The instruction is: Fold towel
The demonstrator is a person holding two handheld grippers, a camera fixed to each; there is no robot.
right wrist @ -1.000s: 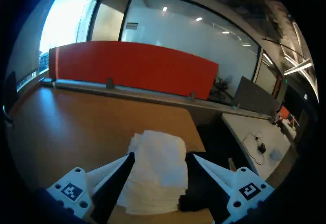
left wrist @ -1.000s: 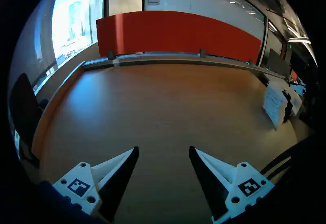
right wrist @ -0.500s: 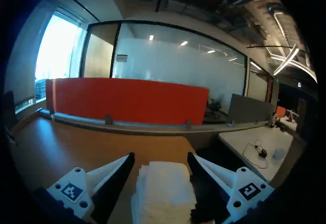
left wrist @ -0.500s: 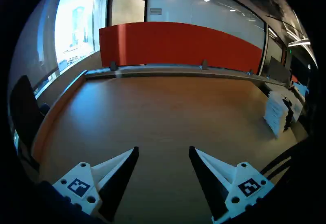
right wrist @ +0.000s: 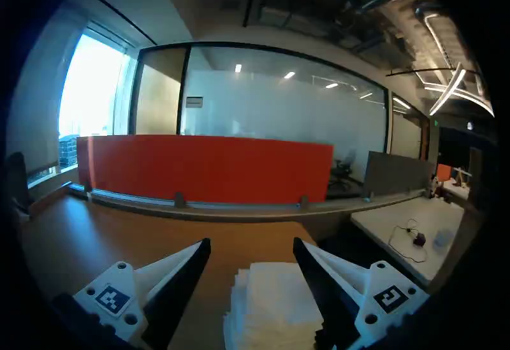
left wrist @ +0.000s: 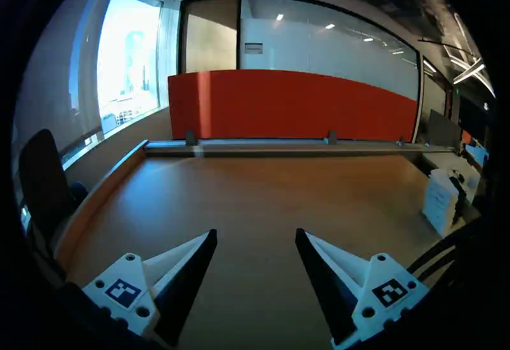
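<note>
The left gripper [left wrist: 255, 232] has tilted up over the bare desk [left wrist: 268, 190], its 2 fingers wide and empty. The towel stack [left wrist: 441, 200] sits at the desk's far right edge. The right gripper [right wrist: 251, 241] has levelled out close above that stack, fingers wide, holding nothing. I judge no fold has begun. A chair [left wrist: 41, 178] stands left and a red partition [left wrist: 293, 104] stands far. Nothing blocks the way.

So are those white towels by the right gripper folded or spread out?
Folded: the white towels lie in a neat layered stack, with the layer edges showing.
</note>
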